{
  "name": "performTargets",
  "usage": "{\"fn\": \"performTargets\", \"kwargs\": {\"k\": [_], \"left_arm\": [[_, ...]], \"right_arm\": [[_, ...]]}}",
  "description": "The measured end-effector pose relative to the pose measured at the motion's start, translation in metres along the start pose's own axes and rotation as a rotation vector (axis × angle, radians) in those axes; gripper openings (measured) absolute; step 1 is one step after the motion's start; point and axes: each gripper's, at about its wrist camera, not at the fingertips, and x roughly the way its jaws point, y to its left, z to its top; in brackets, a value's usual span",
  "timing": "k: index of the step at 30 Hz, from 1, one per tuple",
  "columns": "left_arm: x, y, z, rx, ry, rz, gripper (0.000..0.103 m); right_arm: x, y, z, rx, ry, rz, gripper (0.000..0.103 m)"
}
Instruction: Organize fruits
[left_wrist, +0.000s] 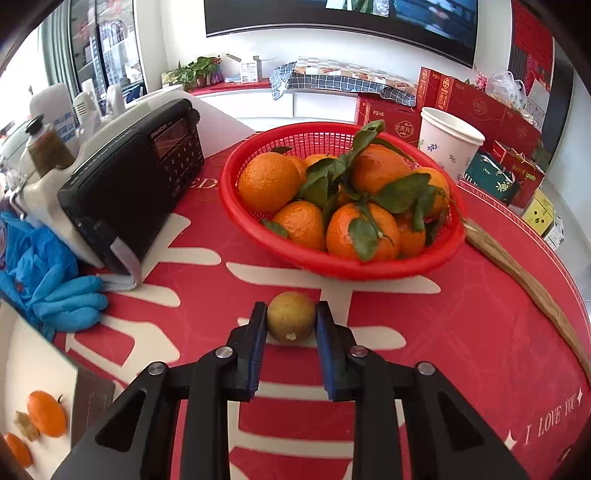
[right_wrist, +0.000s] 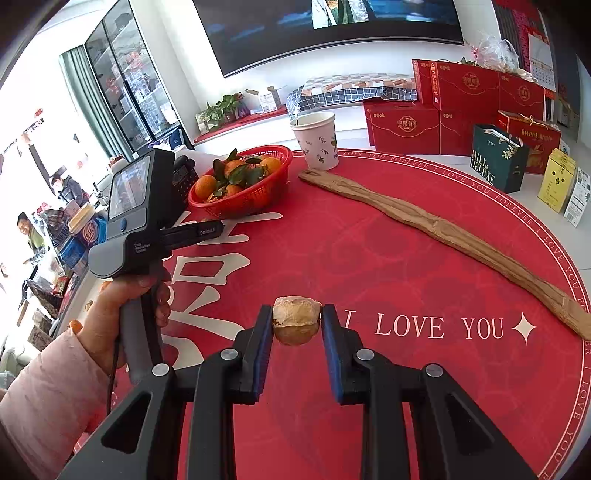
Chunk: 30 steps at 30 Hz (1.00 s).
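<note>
While your left tongs (left_wrist: 291, 320) pinch a small yellow-green fruit (left_wrist: 291, 316) resting on the red surface (left_wrist: 424, 332) just in front of the red basket (left_wrist: 332, 264) of oranges (left_wrist: 267, 181), your right tongs (right_wrist: 296, 320) hold a brownish, partly peeled fruit (right_wrist: 296, 320) clamped above the cloth.

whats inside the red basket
The red basket holds a heap of oranges with green leaves on their stems. The top fruit and leaves cover whatever lies deeper, and the basket floor.
</note>
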Motion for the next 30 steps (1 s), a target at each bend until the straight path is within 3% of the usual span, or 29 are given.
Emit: {"fn": "performTargets", "kwargs": {"k": [2,7,11,15,30], "left_arm": [[-0.024,0.004,-0.016,-0.014,-0.005,-0.036,0.028],[-0.093,0.004,-0.071,0.067,-0.07,-0.02,0.028],[-0.12,0.016,-0.1,0.063,-0.089,-0.065,0.028],[-0.123,0.025,-0.112,0.048,-0.107,-0.066,0.028],[-0.111,0.034,-0.135,0.046,-0.041,-0.067,0.028]], "right_arm": [[0.002,0.002,-0.001,-0.003,0.008,0.005,0.028],[0.009,0.015,-0.005,-0.04,0.03,0.0,0.028],[0.018,0.025,-0.013,-0.058,0.062,-0.006,0.028],[0.026,0.037,-0.022,-0.086,0.085,-0.012,0.028],[0.051,0.057,-0.029,-0.134,0.131,-0.034,0.028]]}}
